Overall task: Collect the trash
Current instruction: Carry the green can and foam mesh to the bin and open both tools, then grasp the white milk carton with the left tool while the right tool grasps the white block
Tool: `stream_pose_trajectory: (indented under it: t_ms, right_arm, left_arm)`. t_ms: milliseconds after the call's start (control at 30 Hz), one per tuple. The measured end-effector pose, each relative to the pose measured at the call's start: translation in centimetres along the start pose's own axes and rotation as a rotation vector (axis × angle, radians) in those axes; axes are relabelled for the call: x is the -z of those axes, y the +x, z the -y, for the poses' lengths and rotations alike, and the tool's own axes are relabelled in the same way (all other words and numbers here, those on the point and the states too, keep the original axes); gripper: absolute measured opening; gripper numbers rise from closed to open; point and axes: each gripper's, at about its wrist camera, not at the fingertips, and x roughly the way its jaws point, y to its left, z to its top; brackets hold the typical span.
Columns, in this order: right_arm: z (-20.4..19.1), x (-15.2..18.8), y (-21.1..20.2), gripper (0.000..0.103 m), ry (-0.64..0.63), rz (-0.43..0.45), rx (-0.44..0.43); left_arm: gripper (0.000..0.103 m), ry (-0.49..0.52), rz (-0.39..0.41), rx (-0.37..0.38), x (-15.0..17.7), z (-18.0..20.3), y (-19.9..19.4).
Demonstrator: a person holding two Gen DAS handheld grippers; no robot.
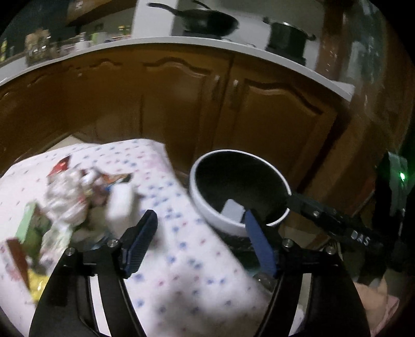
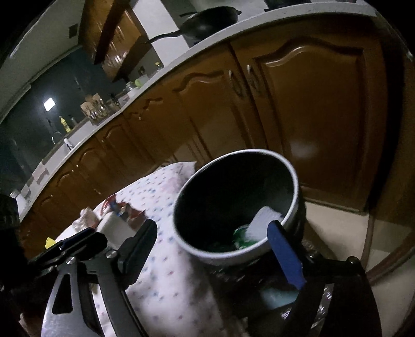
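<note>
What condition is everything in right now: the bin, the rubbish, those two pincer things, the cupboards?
Bin: upright, open-topped, white and green rubbish inside.
White piece: lying inside the bin.
Rubbish pile: loose on the dotted cloth, uncollected.
Left gripper: open, empty.
Right gripper: open, empty.
Cupboard doors: shut.
Pot: on the counter; lid unclear.

Bin (image 1: 207, 207) standing at the right edge of the cloth-covered table (image 1: 181, 259), trash pile (image 1: 72, 202) lying to its left.

On the table's left part the trash pile is lying, with a box (image 1: 120, 204) sitting at the pile's right side. In the bin a flat piece (image 1: 233, 211) is leaning against the near wall. Behind table and bin, cabinet doors (image 1: 181, 103) are running across; on the counter (image 1: 155, 42) above them a pan (image 1: 207, 22) is sitting left of a pot (image 1: 286, 36).
</note>
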Motion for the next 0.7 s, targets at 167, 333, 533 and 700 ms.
stream_pose_trajectory:
  t_ms: [167,333,533,700]
  right_arm:
    - [-2.6,2.1,-0.3,0.09,-0.036,-0.013,-0.031]
    - [-4.0,3.9,0.3,0.09,-0.046,-0.051,-0.066]
    - [-6.2,5.5,1.0,0.09,-0.073,-0.083,-0.097]
    - [-8.6,6.9,1.5,0.09,-0.101,-0.105,-0.125]
  left_arm:
    - [0.074,-0.067,0.027,-0.035,1.4,-3.0,-2.5]
    - [0.074,-0.119,0.027,-0.064,2.7,-5.3,-4.0]
    - [0.074,-0.182,0.03,-0.105,4.7,-8.5,-6.6]
    - [0.074,-0.236,0.045,-0.155,6.1,-11.1,-8.5]
